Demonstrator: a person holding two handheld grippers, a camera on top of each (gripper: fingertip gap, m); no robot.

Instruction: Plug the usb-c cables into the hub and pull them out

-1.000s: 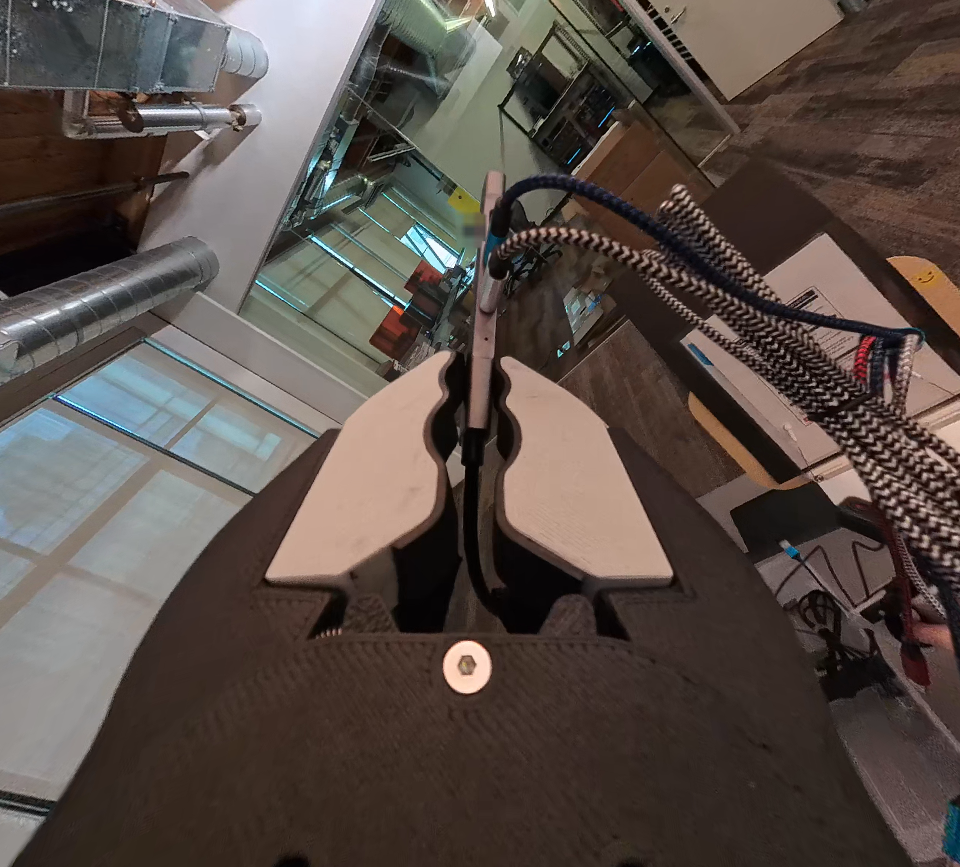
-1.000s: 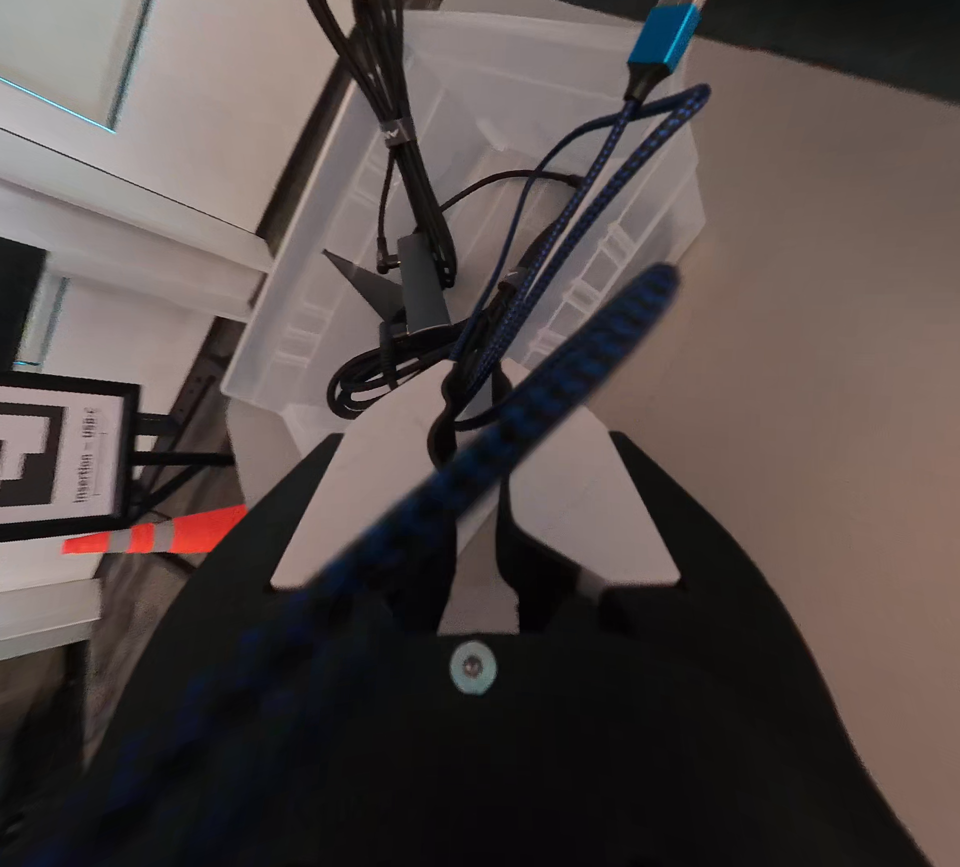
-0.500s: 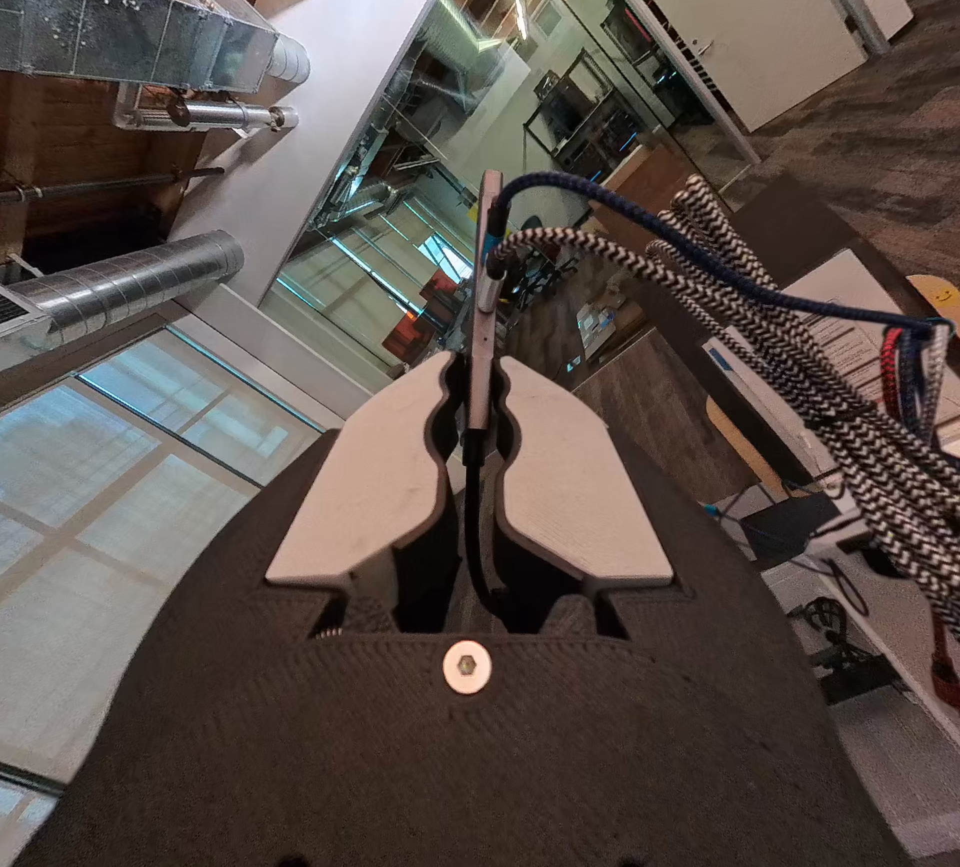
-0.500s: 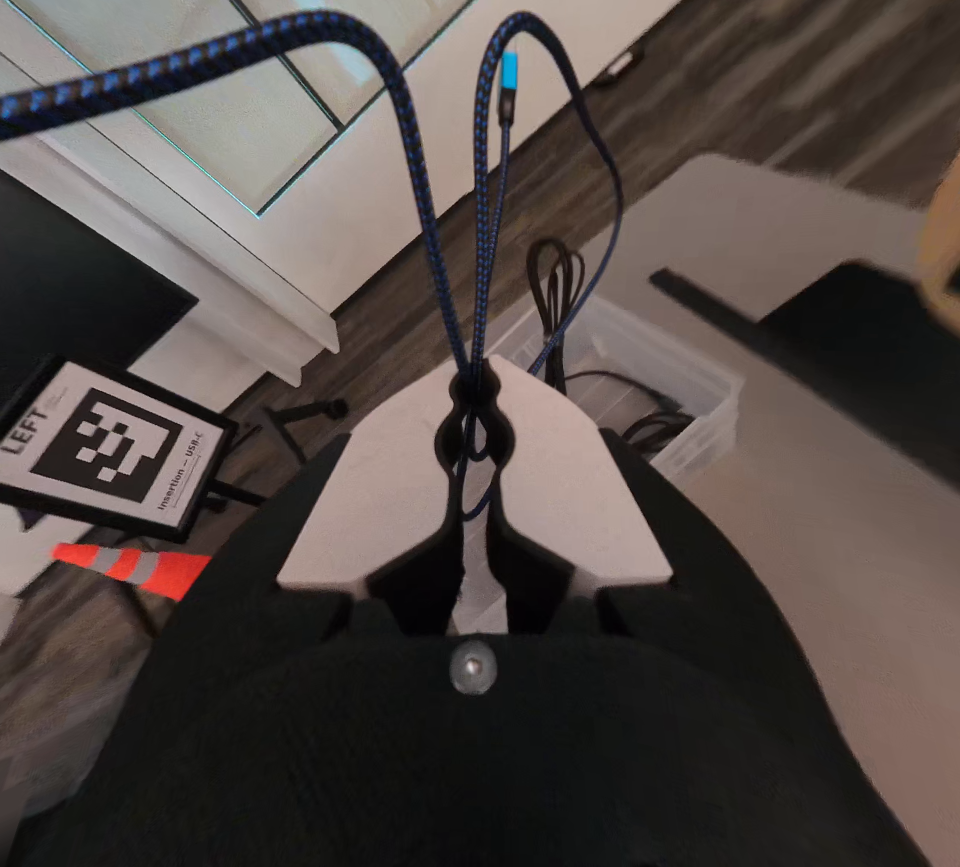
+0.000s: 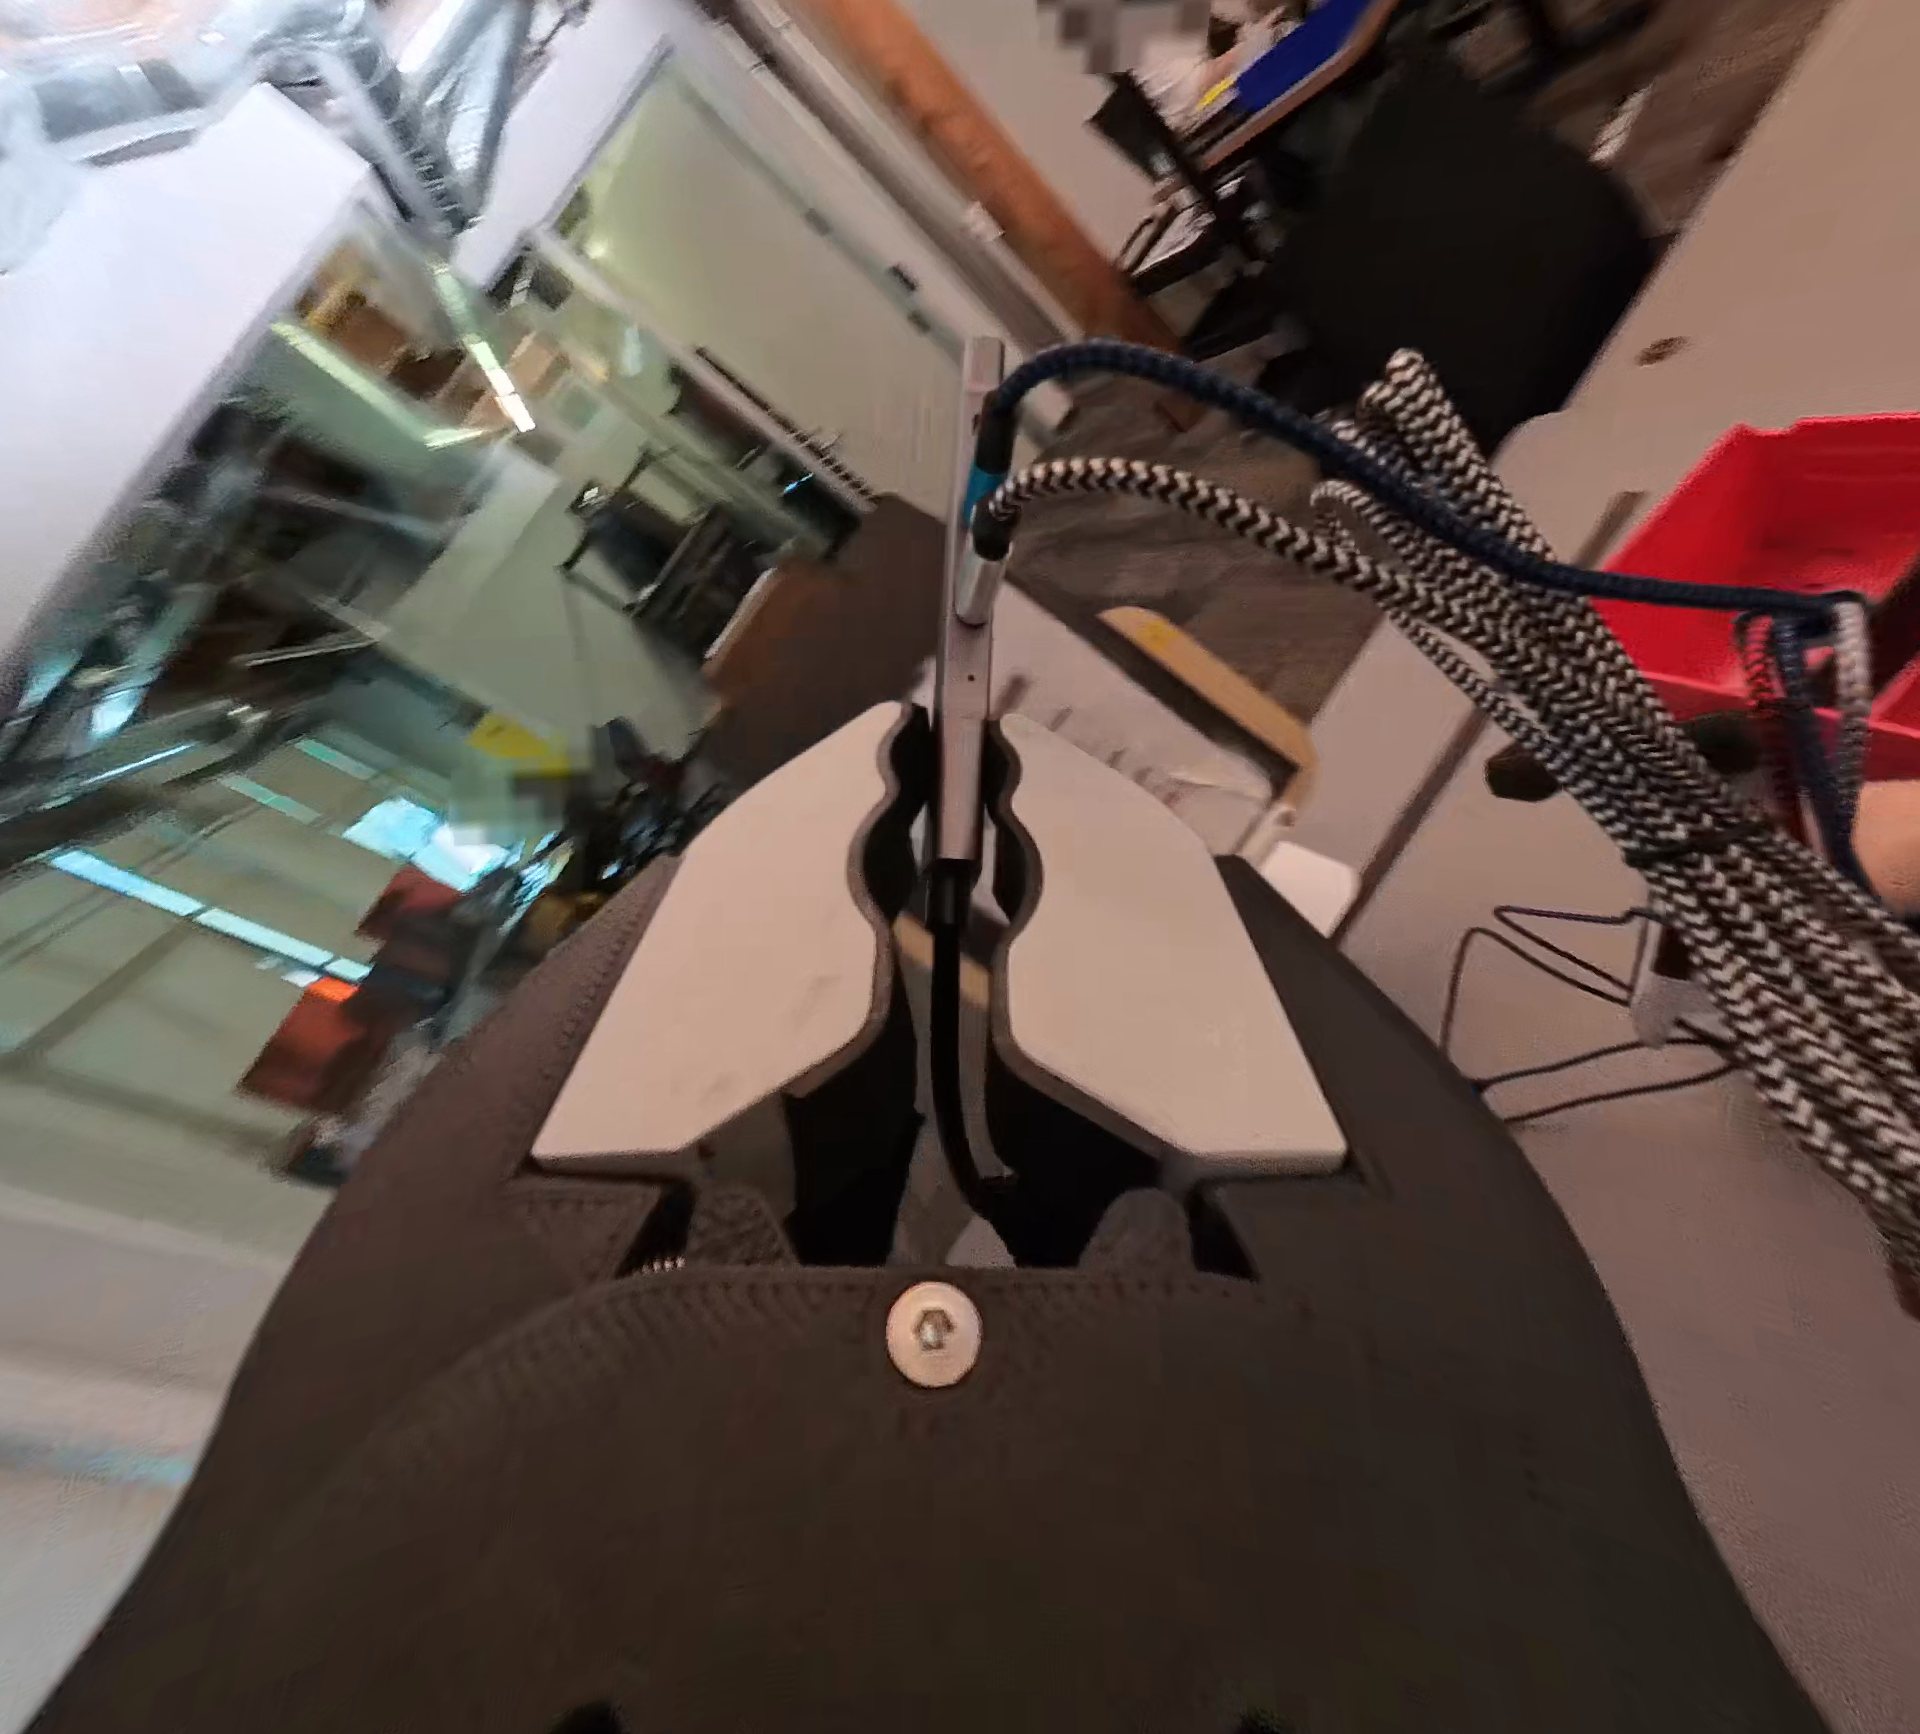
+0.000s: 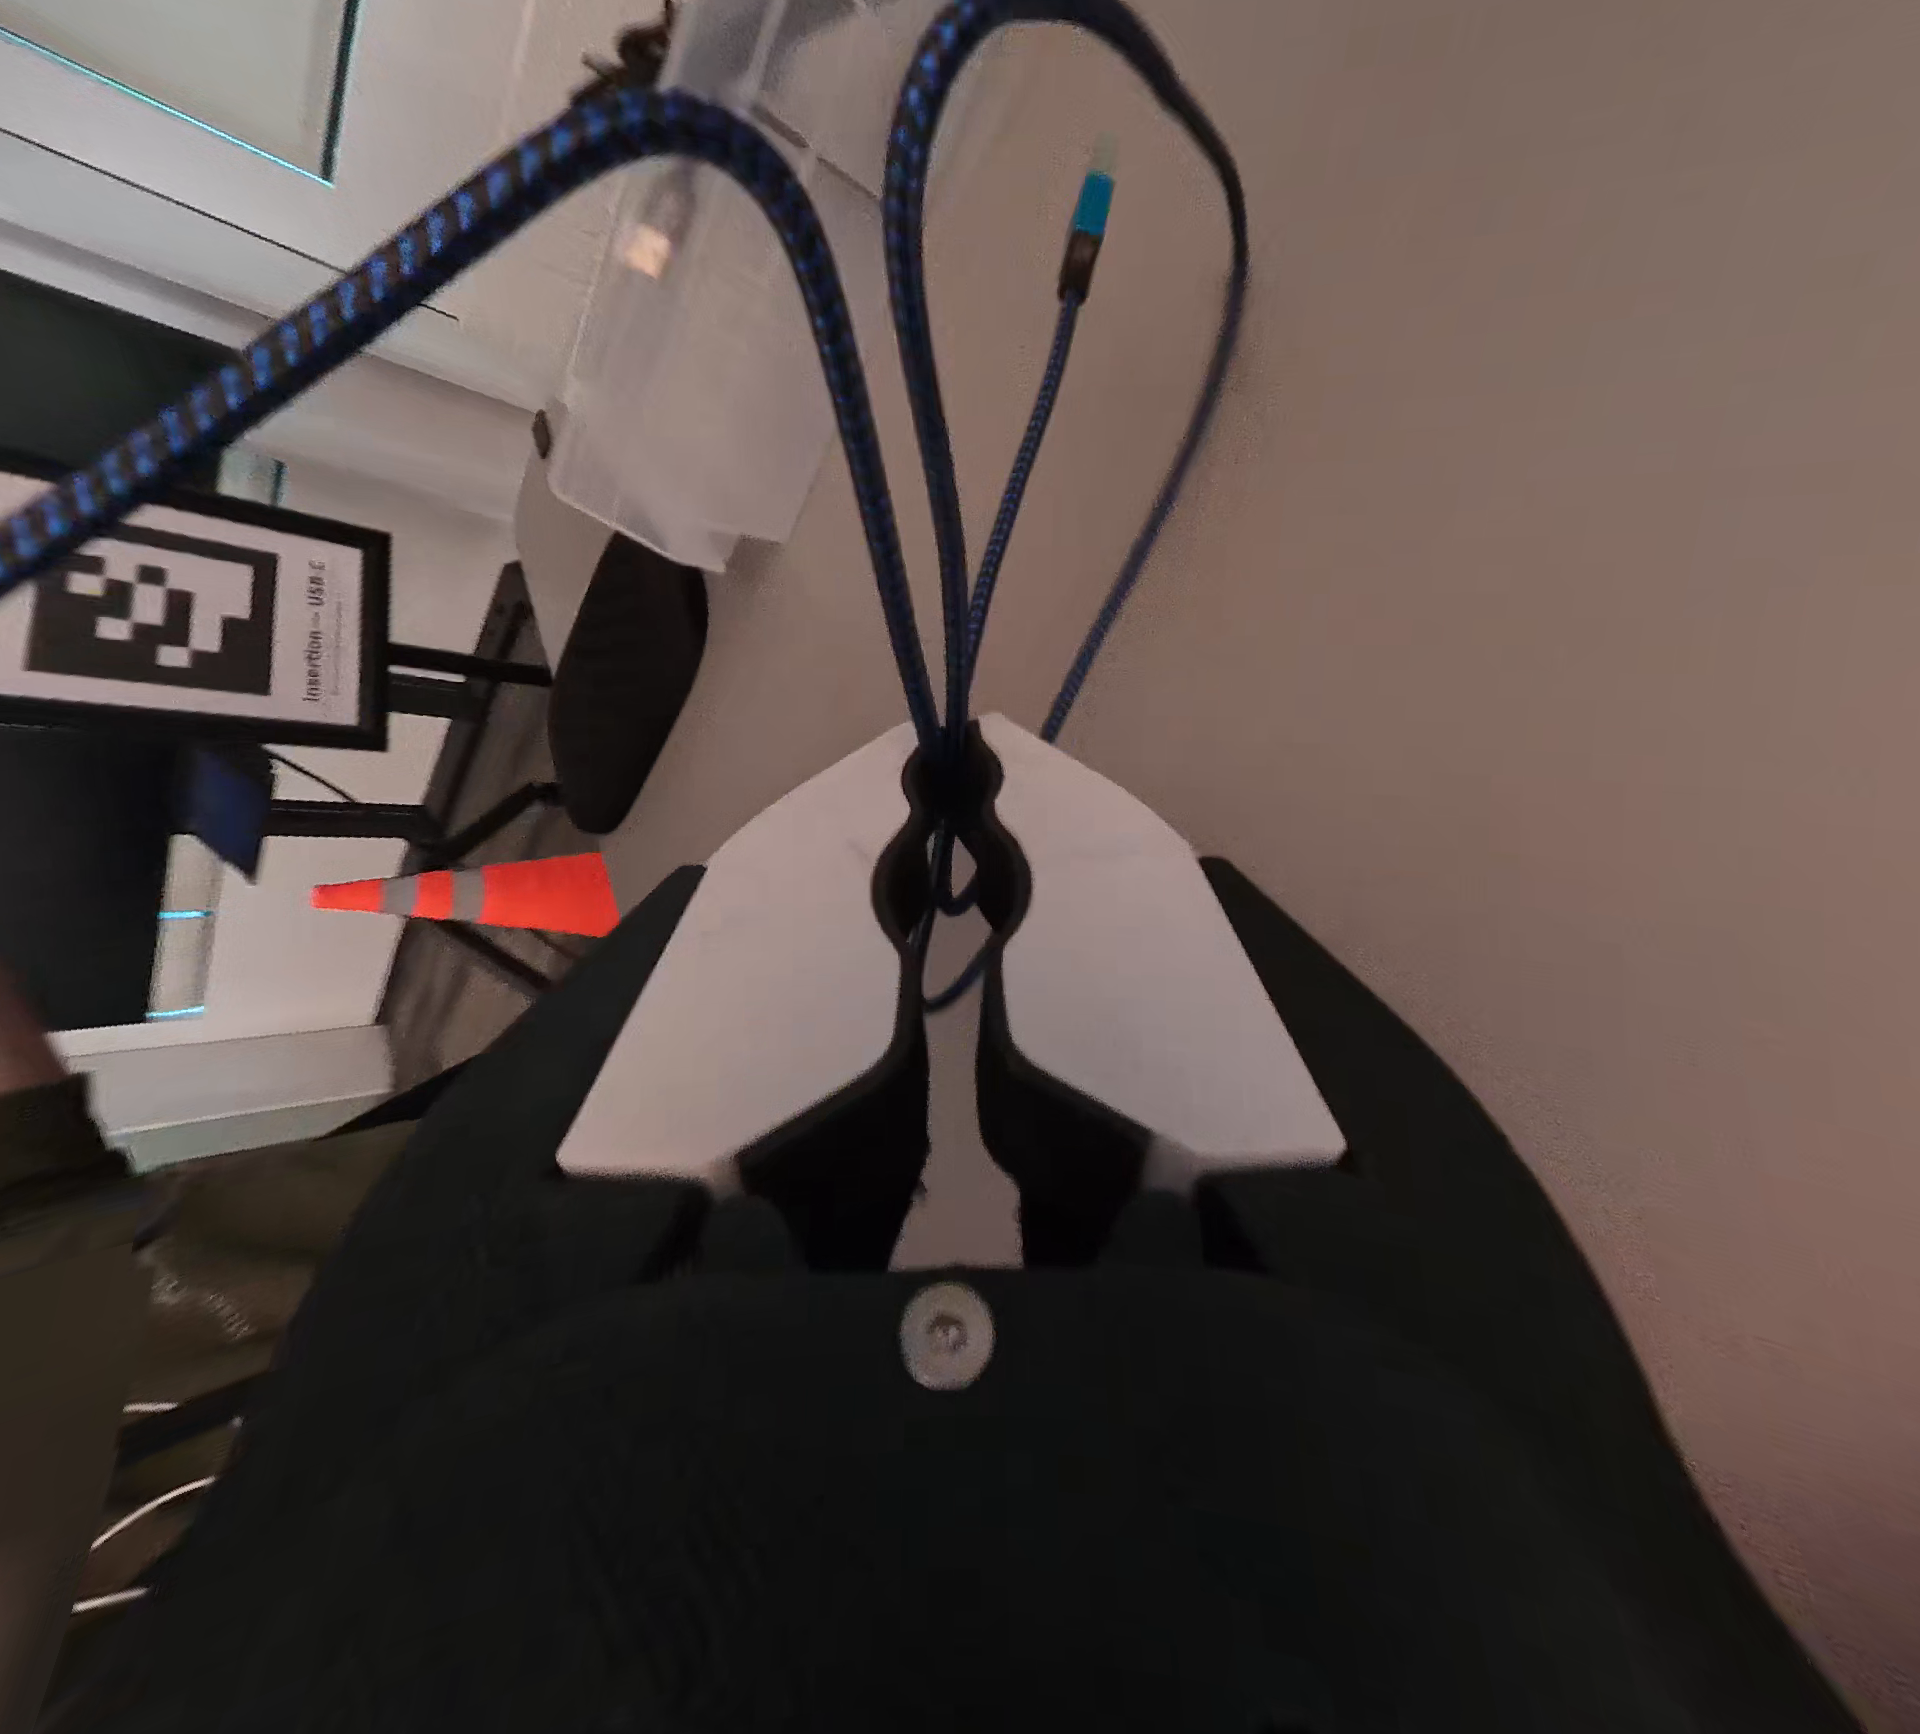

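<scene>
The left tongs [image 5: 954, 754] are pinching the slim grey hub [image 5: 964, 635], which stands edge-on straight out from their tips, its short black lead [image 5: 951, 1040] running back between the fingers. To the right of the hub, a blue braided cable [image 5: 1247, 411] and a black-and-white braided cable [image 5: 1195, 495] are plugged into its side and trail away right towards a red bin [image 5: 1756, 541].

The right tongs [image 6: 951, 734] are pressed together on several strands of a blue braided cable [image 6: 914, 396], which loop out ahead of the tips. Left of them stand a framed marker card [image 6: 187, 614] and an orange cone [image 6: 488, 895]; just right of the loop hangs the cable's light-blue plug [image 6: 1091, 214], free above the pale worktop [image 6: 1558, 541].
</scene>
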